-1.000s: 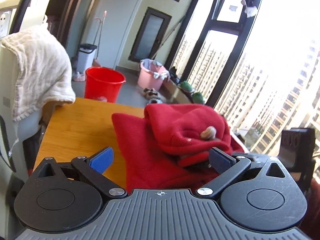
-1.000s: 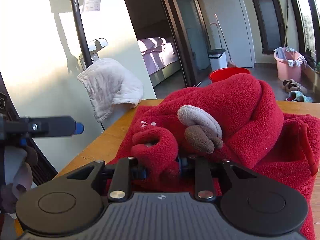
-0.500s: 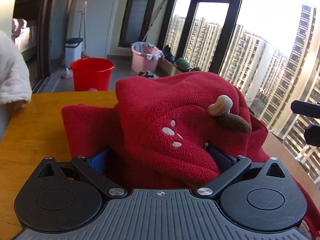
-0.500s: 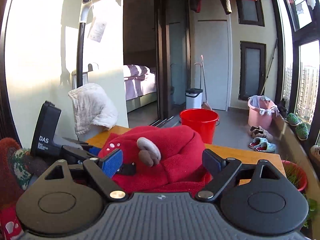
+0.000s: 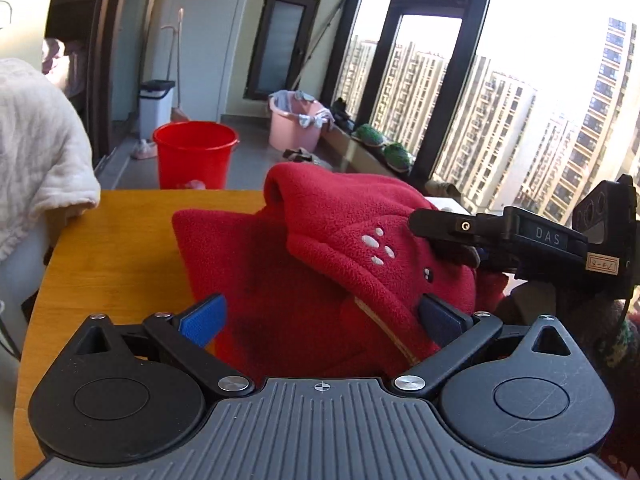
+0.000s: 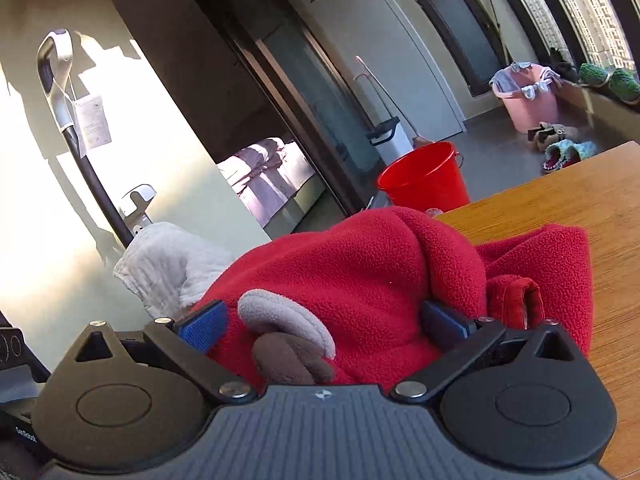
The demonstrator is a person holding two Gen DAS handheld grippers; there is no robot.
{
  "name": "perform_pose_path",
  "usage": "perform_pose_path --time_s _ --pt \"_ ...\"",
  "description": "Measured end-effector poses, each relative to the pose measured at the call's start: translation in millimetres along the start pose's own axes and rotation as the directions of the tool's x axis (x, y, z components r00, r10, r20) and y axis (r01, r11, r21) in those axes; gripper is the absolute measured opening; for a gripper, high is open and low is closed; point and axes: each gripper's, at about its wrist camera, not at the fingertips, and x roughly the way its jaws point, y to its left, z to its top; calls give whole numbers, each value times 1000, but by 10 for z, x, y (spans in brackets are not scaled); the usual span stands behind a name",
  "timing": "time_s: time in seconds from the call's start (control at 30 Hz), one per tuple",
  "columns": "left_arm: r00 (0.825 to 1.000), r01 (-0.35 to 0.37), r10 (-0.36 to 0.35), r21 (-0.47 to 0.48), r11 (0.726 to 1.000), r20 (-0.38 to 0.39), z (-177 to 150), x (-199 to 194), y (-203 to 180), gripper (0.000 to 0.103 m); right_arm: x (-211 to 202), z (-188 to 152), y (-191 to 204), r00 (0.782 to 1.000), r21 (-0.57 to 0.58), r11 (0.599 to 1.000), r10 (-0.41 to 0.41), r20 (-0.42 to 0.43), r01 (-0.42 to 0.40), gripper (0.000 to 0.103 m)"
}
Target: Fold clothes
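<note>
Since a second ago my right gripper [image 6: 322, 326] has let go of the fleece cuff; its jaws are opening wide around the hood with its grey ear [image 6: 286, 320]. At left, bare wooden table [image 5: 116, 248] runs to the near-left edge. My left gripper [image 5: 322, 316] stands spread, unclenched, over the red fleece garment [image 5: 320, 256], which lies heaped mid-table. Far right, more open tabletop [image 6: 580, 200] reaches its edge.
</note>
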Motion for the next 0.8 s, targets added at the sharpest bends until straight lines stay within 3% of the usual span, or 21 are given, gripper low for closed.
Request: perform_pose_path --time_s 0.1,0.17,0.23,0.33,0.4,0.47,0.57,0.67,0.8 --pt "988 146 -152 -159 976 -27 -4 79 105 103 -189 -45 44 996 -12 999 -41 80 42 103" --pt "982 175 -186 -219 960 -34 -35 154 133 98 -343 -63 64 990 -12 999 -47 133 49 103" --pt "987 143 -155 -238 961 -34 -47 234 156 63 -464 -76 45 981 2 998 -61 186 61 103" --pt "980 183 -196 -260 948 -24 -62 324 161 62 -534 -83 -37 972 34 998 -65 226 59 103" --pt "975 205 -219 -236 950 -34 -64 370 88 61 -552 -76 -95 969 55 997 -67 237 55 103" --pt "983 171 -178 -146 974 -37 -28 389 -54 55 -545 -76 -123 969 64 996 -69 238 55 103" --pt "998 55 -56 54 997 31 129 343 -249 29 -549 -80 -117 968 56 997 -62 245 50 103" --pt "993 -92 72 217 972 98 244 335 -366 34 -502 -74 -150 972 80 994 -90 217 74 103" --pt "987 -160 155 169 972 46 95 370 -163 75 -396 -59 -272 979 155 981 -138 149 115 103"
